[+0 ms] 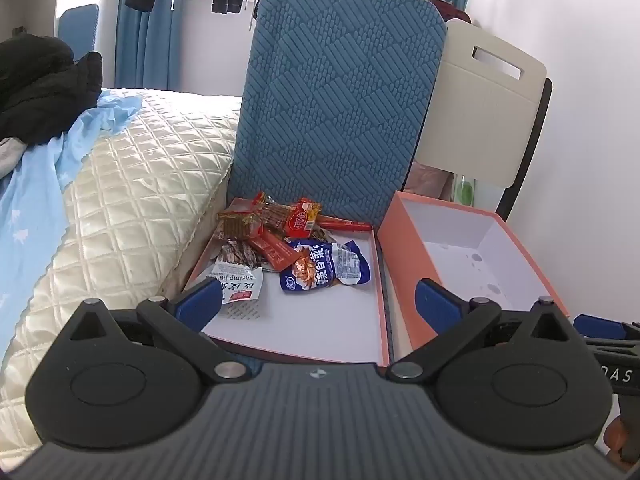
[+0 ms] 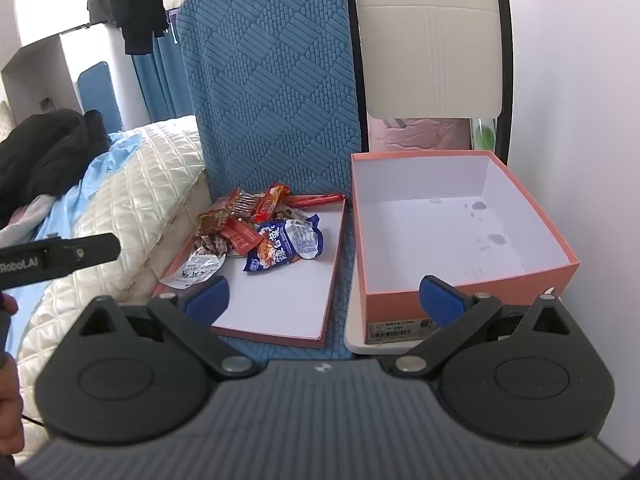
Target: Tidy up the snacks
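While both tilt downward, left gripper (image 1: 318, 300) and right gripper (image 2: 326, 298) hover side by side, jaws spread wide, nothing held, before snack pile (image 1: 288, 240) and box (image 2: 460, 220).

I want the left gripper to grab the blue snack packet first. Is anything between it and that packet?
Nothing visible stands between them. The left gripper is open above the bare near part of the shallow lid, and the blue snack packet lies on top at the pile's near edge.
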Available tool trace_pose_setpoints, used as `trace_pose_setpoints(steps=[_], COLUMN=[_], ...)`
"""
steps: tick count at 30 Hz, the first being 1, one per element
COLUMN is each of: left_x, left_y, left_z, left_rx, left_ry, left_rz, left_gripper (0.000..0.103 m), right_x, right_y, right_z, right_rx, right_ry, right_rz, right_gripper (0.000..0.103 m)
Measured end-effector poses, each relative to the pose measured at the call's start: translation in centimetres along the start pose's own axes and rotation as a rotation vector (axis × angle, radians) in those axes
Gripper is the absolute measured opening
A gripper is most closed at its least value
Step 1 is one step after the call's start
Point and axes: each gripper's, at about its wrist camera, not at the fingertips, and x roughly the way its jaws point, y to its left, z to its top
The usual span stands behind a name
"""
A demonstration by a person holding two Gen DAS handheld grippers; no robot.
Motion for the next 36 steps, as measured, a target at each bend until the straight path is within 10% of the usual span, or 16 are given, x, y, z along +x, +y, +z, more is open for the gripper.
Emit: trace_pose_setpoints(steps=[36], left_x=[0.56], left_y=[0.03], left_z=[-0.43], left_rx=[-0.01], left_ry=[0.009], left_rz=[-0.004], left_gripper=[0.103], right_x=[0.02], right_y=[-0.12], right_z=[-0.39], right_rx=[0.001], right_ry=[0.013], right_rz=[-0.011], right_gripper=[0.103])
